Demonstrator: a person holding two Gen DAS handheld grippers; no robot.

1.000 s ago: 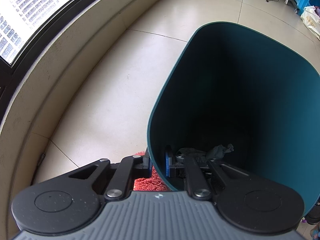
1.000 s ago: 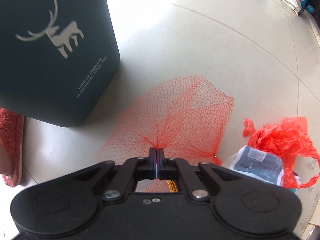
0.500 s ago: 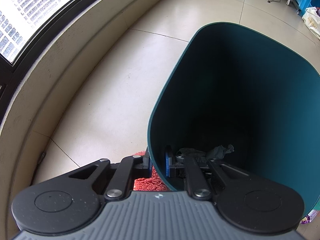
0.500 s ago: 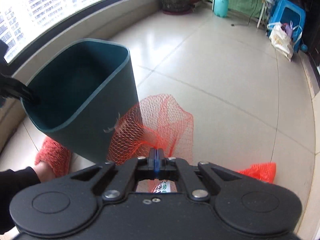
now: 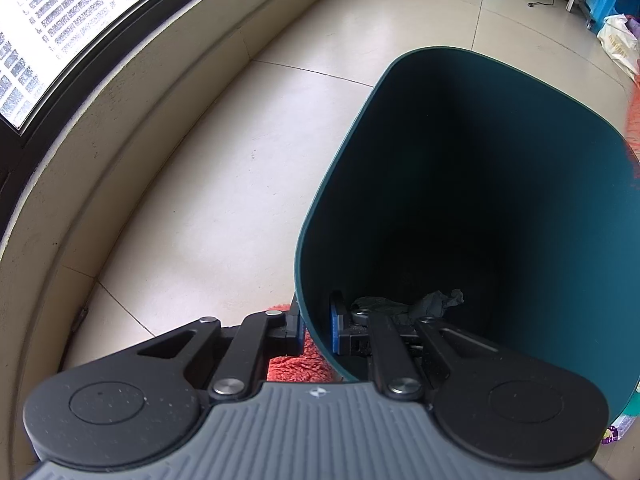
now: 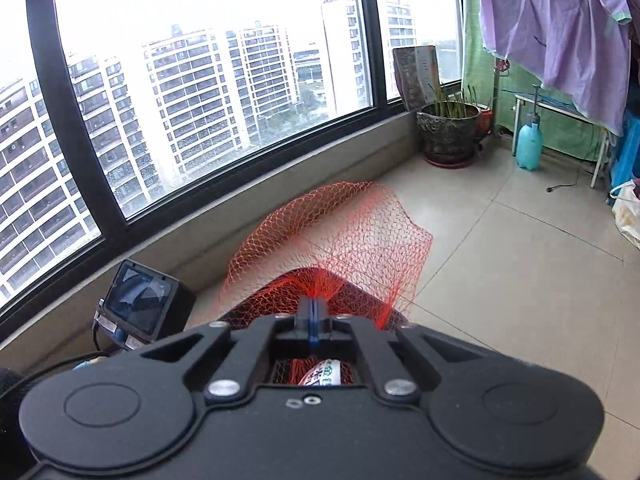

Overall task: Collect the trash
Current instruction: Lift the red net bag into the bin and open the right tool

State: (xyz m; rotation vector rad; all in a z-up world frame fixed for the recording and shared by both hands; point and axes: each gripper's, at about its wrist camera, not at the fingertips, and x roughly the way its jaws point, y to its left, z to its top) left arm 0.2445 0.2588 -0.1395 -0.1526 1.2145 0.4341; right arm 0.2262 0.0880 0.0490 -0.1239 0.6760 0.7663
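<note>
My left gripper [image 5: 316, 326] is shut on the near rim of a dark teal trash bin [image 5: 500, 152], one finger outside and one inside. Crumpled dark paper [image 5: 432, 302] lies deep in the bin. My right gripper [image 6: 313, 308] is shut on a red mesh net bag [image 6: 340, 232], which fans out above the fingers. A white label [image 6: 326, 374] of the bag shows under the gripper. The bin's dark rim [image 6: 396, 314] shows just below the net. A blurred red edge of the net [image 5: 632, 128] shows at the bin's far right rim.
A curved window wall and low ledge [image 5: 120, 92] run along the left. A red fuzzy slipper [image 5: 300, 364] lies by the bin. A black device with a screen [image 6: 140, 300], a plant pot [image 6: 448, 132], a teal spray bottle [image 6: 529, 146] and hanging purple cloth [image 6: 560, 32] are around.
My right gripper has lifted the net bag from the floor and tilted up, so it now sits over the bin's rim. The left gripper and bin have held still.
</note>
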